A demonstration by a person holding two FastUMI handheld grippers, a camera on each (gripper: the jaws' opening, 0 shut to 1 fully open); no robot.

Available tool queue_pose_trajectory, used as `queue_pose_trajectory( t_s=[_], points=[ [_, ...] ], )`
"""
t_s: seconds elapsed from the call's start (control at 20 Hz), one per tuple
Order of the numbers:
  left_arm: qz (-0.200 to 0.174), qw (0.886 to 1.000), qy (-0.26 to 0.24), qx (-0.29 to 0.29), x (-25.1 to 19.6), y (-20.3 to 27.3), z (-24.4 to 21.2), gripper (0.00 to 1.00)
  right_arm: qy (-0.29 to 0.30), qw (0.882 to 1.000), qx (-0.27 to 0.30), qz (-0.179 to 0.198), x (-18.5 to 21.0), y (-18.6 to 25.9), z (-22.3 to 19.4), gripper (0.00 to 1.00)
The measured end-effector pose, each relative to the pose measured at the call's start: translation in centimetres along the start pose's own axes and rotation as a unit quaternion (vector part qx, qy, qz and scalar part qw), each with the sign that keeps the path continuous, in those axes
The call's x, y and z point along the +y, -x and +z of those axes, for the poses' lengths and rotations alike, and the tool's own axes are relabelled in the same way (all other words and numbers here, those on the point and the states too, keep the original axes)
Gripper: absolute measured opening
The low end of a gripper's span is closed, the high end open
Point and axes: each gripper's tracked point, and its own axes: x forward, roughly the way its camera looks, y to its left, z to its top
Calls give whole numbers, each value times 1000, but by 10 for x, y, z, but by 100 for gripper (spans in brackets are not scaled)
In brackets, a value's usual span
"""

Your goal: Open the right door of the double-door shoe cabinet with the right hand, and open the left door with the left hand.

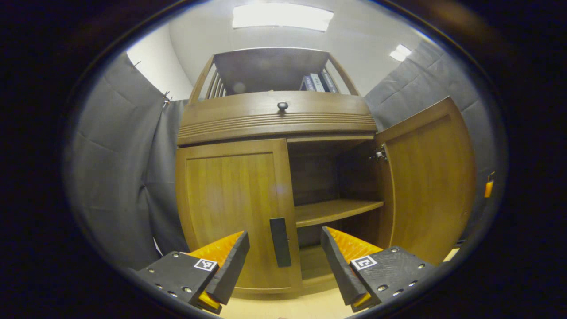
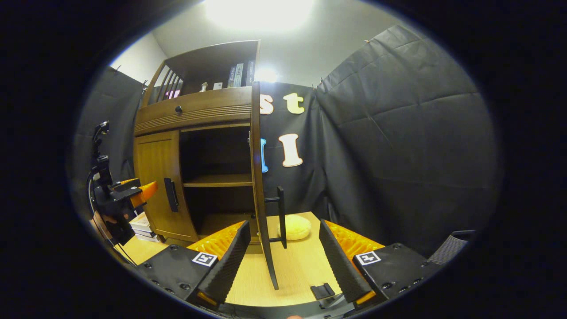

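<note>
1. The right door (image 1: 427, 177) stands open; the left door (image 1: 230, 208) is closed, and it looks stiff, hinged wood
2. Its handle (image 1: 280, 242), a slim vertical bar between the released jaws of the left gripper (image 1: 283, 261), is the place to hold
3. The right gripper (image 2: 281, 257) also has released jaws

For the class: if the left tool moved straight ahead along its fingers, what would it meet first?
Most likely the dark handle on the closed left door, which sits between the open left tool's fingers; depth is uncertain.

floor (image 2: 292, 270): light wood, pretty bare
standing on it: the shoe cabinet (image 2: 195, 164)
beside the open door: a pale yellow round cushion thing (image 2: 294, 227)
near the closed door's corner: small stack of books (image 2: 142, 226)
close to camera: little black block (image 2: 322, 290)
</note>
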Motion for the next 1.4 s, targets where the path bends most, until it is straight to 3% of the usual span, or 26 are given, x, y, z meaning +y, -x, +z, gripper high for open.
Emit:
queue_pose_trajectory(
  t_s=[0.05,0.25,0.3,0.35,0.4,0.5,0.8,0.85,0.95,1.0,1.1,1.2,1.25,1.35,1.4],
  points=[
    [3,1000,-1,3,1,-6,-3,95,1,1000,2,-1,0,2,0,93],
    [-4,1000,9,16,4,-31,-22,95,4,1000,16,-14,-3,5,-7,93],
    [-4,1000,11,18,5,-38,-25,95,3,1000,18,-16,-4,5,-7,98],
    [-3,1000,14,20,7,-45,-30,95,2,1000,19,-20,-4,6,-7,93],
    [-3,1000,19,23,7,-52,-33,95,2,1000,19,-22,-3,6,-8,98],
    [2,999,25,28,11,-64,-41,95,5,1000,20,-23,-1,7,-7,93],
    [0,997,45,57,16,-102,-71,95,13,999,29,-29,1,5,-10,93],
    [1,997,48,64,15,-108,-76,95,12,999,32,-29,2,4,-11,98],
    [8,997,48,62,16,-113,-78,94,12,999,32,-30,3,3,-10,93],
    [9,997,48,61,17,-116,-79,85,12,999,30,-32,2,2,-10,98],
    [7,996,51,68,15,-121,-83,67,10,999,30,-33,1,1,-10,98],
    [4,995,58,78,13,-126,-88,67,7,999,31,-31,2,-1,-9,93],
    [-3,995,70,76,7,-124,-86,67,8,999,31,-31,3,-1,-9,98],
    [12,996,50,74,7,-127,-88,27,10,999,28,-33,2,-3,-7,98],
    [16,996,49,72,7,-127,-89,27,10,999,27,-30,2,-3,-7,98]
  ],
)
